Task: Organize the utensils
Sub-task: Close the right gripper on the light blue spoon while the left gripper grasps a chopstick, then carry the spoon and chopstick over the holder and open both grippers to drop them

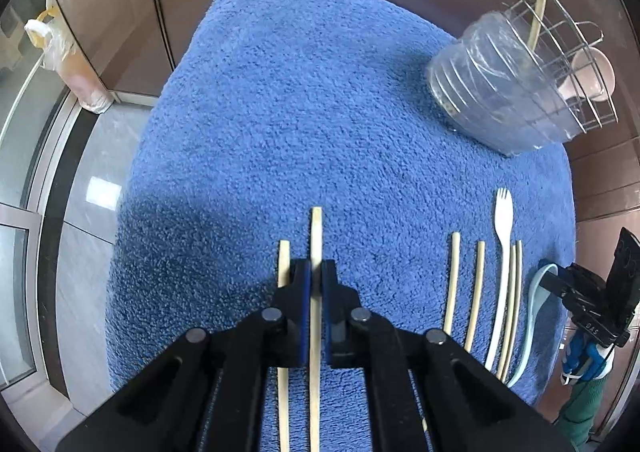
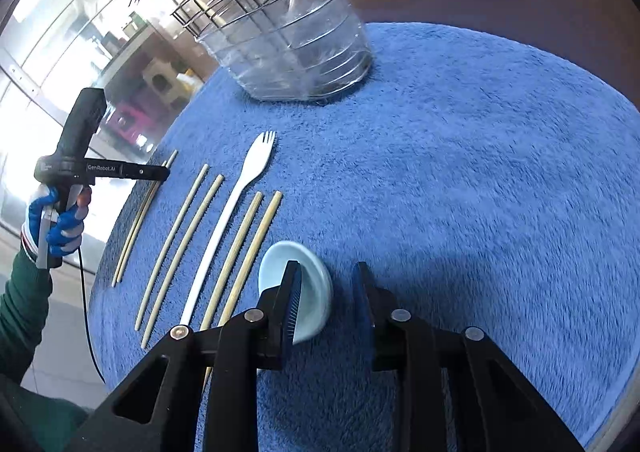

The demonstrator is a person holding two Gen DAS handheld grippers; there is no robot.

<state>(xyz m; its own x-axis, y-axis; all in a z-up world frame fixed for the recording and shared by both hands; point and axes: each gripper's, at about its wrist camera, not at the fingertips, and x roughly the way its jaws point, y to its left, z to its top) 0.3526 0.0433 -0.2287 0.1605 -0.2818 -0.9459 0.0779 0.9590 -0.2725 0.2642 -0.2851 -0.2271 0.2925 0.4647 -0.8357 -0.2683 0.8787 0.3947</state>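
On a blue towel [image 1: 300, 111] lie several pale chopsticks, a white fork [image 1: 502, 236] and a light blue spoon [image 2: 308, 284]. My left gripper [image 1: 316, 272] is shut on one chopstick [image 1: 316, 228] of the leftmost pair; its partner [image 1: 283, 260] lies just to the left. In the right wrist view this gripper [image 2: 162, 171] shows side-on over that pair. My right gripper [image 2: 326, 284] straddles the spoon's bowl. Its left pad is at the bowl, and towel shows between the bowl and its right pad. The wire basket [image 2: 280, 23] has a clear plastic liner and stands at the towel's far side.
A pink cup [image 1: 592, 71] shows behind the basket's wires. Two more chopstick pairs [image 2: 180, 244] [image 2: 248, 252] flank the fork [image 2: 240, 211]. A gloved hand [image 2: 60, 228] with a green sleeve holds the left gripper. Left of the towel the table edge drops to a grey floor [image 1: 92, 187].
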